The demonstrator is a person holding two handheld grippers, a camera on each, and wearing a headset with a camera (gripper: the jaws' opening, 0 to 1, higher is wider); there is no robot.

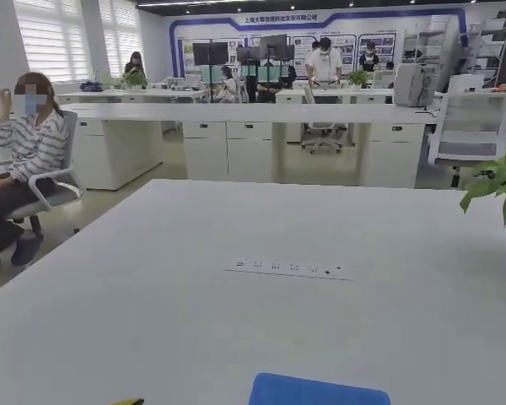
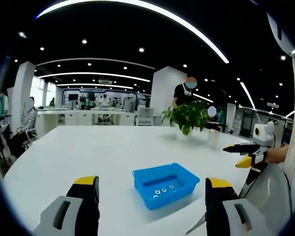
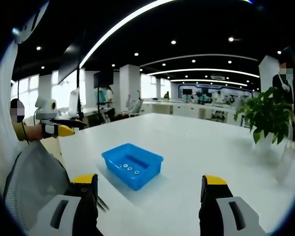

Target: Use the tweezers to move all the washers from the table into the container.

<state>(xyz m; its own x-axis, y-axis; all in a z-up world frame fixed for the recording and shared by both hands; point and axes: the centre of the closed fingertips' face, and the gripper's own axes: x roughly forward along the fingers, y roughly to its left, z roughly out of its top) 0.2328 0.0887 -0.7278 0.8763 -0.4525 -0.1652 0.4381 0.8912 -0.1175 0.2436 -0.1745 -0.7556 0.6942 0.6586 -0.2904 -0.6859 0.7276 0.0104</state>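
Located blue container standing on the white surface, ahead of both grippers and near the surface's front edge. Noted a short row of washers lying flat on the container floor, side by side. Confirmed from the right gripper view: washers in line inside the container, near its middle. Sighted the container's far rim at the bottom edge of the head view.

Found left gripper raised clear of the surface, jaws spread wide, nothing between them. Found right gripper in like condition: jaws spread wide, gripping nothing. Observed each gripper at the side of the other's view, held in a hand.

Noted tweezers low beside the left-hand jaw in the right gripper view, on the near side of the container and apart from it. Unable to tell whether touching that jaw or resting on the surface.

Recorded a socket strip set into the surface well beyond the container. Recorded a potted plant at the far side of the surface. Noted a seated person to the left, off the surface.
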